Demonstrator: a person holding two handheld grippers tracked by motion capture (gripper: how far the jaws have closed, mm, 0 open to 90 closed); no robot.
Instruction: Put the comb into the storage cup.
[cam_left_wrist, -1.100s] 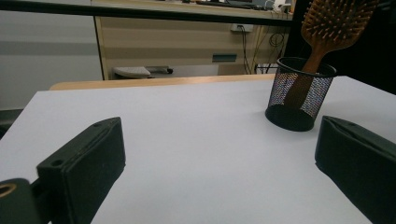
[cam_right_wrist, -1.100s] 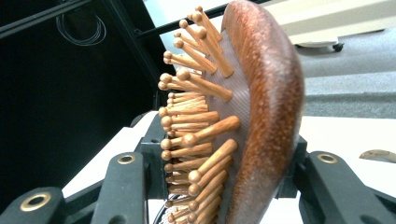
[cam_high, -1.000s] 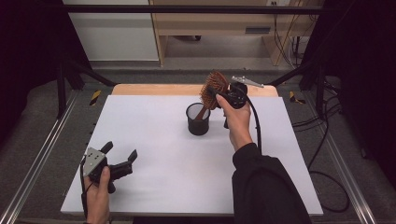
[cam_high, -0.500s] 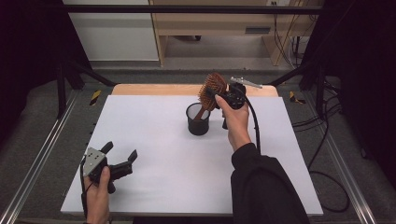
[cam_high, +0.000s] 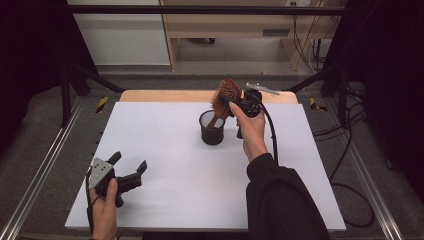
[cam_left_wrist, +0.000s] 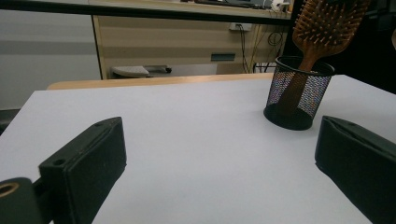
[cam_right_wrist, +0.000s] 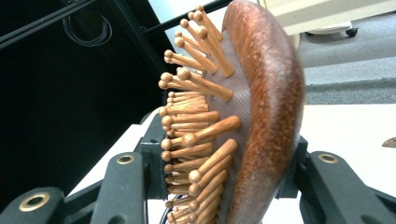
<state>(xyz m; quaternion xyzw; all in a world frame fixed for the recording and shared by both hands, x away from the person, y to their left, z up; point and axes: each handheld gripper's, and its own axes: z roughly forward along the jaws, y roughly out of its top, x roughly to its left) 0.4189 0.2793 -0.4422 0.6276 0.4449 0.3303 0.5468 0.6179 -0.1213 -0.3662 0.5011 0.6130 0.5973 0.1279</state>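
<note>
A wooden paddle hairbrush (cam_high: 226, 95) stands tilted with its handle down in a black mesh cup (cam_high: 212, 128) at the far middle of the white table (cam_high: 165, 150). My right gripper (cam_high: 235, 102) is shut on the brush head, whose pins and back sit between the jaws (cam_right_wrist: 224, 163). My left gripper (cam_high: 129, 161) hovers open and holding nothing near the table's front left corner. From the left gripper view its wide-apart jaws (cam_left_wrist: 219, 154) point toward the cup (cam_left_wrist: 299, 93) and the brush (cam_left_wrist: 327, 23).
A wooden strip (cam_high: 165, 96) runs along the table's far edge. Metal rails (cam_high: 45, 170) flank the left side, and cables (cam_high: 350, 150) lie on the floor to the right. A desk (cam_high: 230, 30) stands beyond the table.
My right gripper and the brush have edged slightly left and down toward the cup. The left gripper has stayed put.
</note>
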